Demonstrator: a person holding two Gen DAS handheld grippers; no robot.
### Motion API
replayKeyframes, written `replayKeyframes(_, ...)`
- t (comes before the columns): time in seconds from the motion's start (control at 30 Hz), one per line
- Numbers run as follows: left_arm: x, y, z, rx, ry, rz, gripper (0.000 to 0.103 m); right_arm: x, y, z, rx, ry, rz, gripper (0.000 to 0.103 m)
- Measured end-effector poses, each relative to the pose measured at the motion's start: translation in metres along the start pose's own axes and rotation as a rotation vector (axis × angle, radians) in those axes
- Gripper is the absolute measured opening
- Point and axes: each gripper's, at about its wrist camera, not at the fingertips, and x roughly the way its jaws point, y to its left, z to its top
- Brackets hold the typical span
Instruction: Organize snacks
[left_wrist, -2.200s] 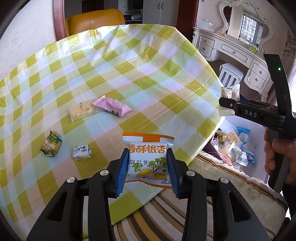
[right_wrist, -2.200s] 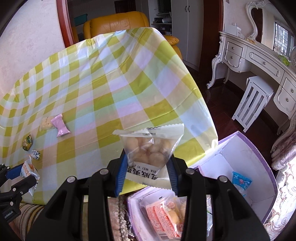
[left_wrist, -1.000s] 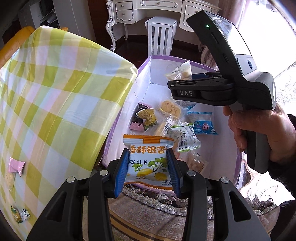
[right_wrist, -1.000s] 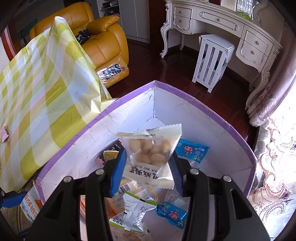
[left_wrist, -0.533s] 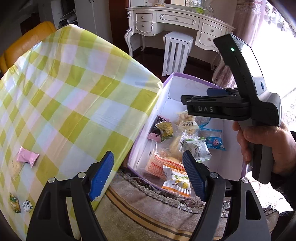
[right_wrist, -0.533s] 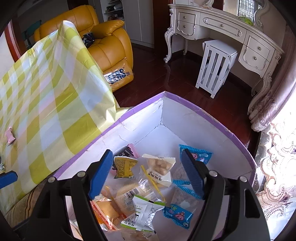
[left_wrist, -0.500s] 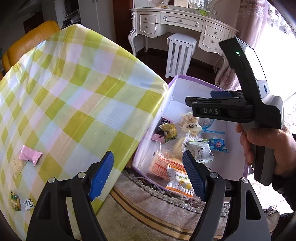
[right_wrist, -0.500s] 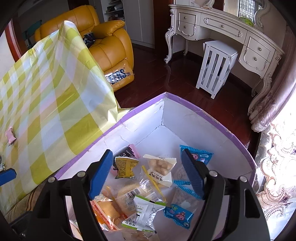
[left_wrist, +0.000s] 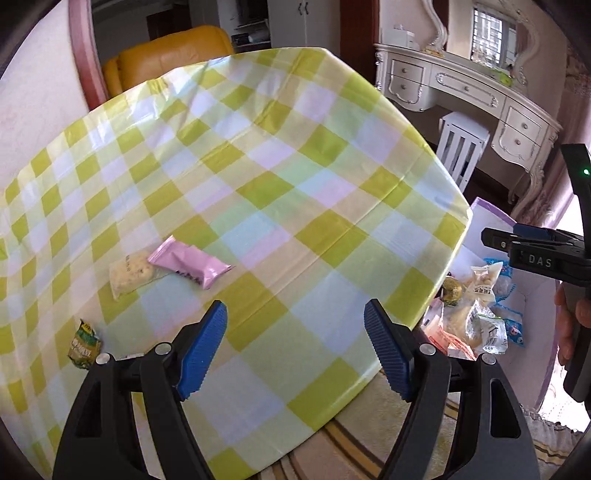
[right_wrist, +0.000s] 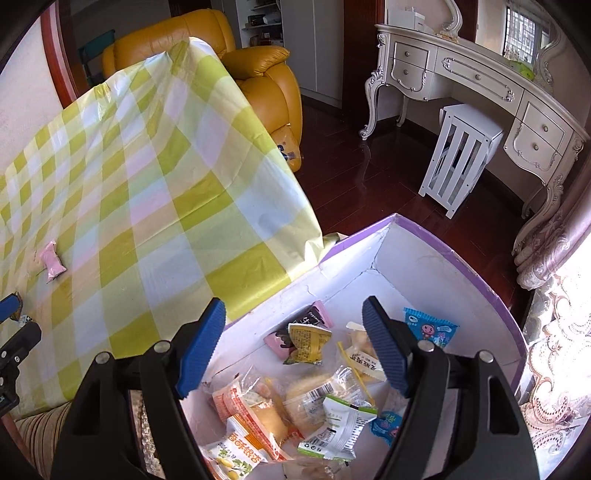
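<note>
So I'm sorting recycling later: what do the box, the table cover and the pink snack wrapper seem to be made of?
The box looks like cardboard: matt white inside walls, purple edge, creased folds at the corner. The table cover seems thin plastic sheeting: it has a light sheen and crinkles where it hangs over the edge. The pink wrapper looks like opaque plastic film with a crimped end; a foil lining cannot be ruled out.

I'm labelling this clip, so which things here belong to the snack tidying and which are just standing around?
Part of the job:
- pink packet
- pale biscuit packet
- green packet
- purple-rimmed box holding the sorted snacks
- left claw and right claw, both open and empty

Just lying about:
- yellow armchair
- white dressing table
- white stool
</note>
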Motion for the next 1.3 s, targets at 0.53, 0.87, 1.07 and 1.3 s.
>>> replayKeyframes(0.53,0.012,0.137,-0.048,-0.357,0.09,0.137,0.05,-0.008,0.102,0.014,-0.143,-0.017,0.147,0.076)
replayKeyframes(0.87,0.029,0.136,-0.052,-0.337,0.136,0.131,0.034,-0.005,0.179,0.02,-0.273,-0.026,0.238,0.076)
replayKeyframes(1.07,0.031,0.133,-0.052,-0.303,0.127,0.157,0.033,0.008,0.221,0.019,-0.346,-0.013,0.275,0.077)
replayKeyframes(1.3,0.025,0.146,-0.056,-0.377,0.084,0.145,0.033,0.03,0.268,0.015,-0.445,0.012,0.3,0.077)
